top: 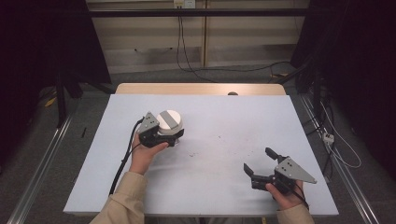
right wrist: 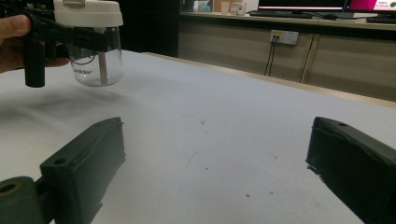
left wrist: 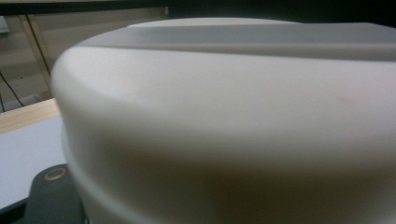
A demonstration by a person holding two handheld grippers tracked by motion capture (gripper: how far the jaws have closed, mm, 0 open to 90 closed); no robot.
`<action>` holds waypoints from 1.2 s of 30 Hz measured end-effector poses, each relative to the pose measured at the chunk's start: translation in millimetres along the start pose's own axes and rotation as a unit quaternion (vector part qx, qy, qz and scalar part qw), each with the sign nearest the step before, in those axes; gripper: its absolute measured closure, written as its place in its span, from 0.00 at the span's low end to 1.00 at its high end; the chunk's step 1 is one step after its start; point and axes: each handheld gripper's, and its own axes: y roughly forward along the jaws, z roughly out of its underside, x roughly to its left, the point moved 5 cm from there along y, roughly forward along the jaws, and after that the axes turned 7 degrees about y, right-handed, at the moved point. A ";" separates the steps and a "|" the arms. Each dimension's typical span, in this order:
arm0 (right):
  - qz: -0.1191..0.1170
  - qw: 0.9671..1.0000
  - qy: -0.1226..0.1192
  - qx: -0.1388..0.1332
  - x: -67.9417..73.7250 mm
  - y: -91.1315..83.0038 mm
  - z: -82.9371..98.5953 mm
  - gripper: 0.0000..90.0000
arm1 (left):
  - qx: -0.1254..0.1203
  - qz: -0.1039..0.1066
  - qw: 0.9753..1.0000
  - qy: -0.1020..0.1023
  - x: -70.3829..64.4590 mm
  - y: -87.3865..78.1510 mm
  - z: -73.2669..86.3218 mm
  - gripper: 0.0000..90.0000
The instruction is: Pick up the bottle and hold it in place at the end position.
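From the right gripper view, left tongs [right wrist: 88,39] clamp a clear jar [right wrist: 95,63].

From my station I see a pale blue-grey table top [top: 219,116] on a wooden table whose edge [top: 201,88] shows at upper centre. Beyond it, a beige panelled wall [top: 243,42] carries a socket [top: 183,3] with black cables [top: 182,46] hanging to the grey floor [top: 93,102]. Black curtains [top: 359,56] darken both sides.
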 end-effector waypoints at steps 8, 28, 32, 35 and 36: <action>0.000 1.000 0.001 0.000 -0.3 -0.2 0.1 0.04 | -0.001 0.007 1.000 0.000 -5.3 13.4 -3.5 0.20; 0.000 1.000 0.002 0.000 -0.7 -0.2 0.2 0.04 | 0.001 0.021 1.000 0.006 -12.2 31.0 -8.0 0.20; 0.000 1.000 0.001 0.000 -1.1 -0.2 0.3 0.04 | -0.001 0.024 1.000 0.009 -13.7 34.1 -9.2 0.20; 0.001 1.000 0.002 0.000 -1.4 -0.1 0.4 0.04 | -0.003 0.025 1.000 0.010 -14.7 36.6 -9.9 0.20; 0.001 1.000 0.002 0.000 -1.4 -0.1 0.4 0.04 | -0.004 0.025 1.000 0.010 -15.0 37.5 -9.8 0.20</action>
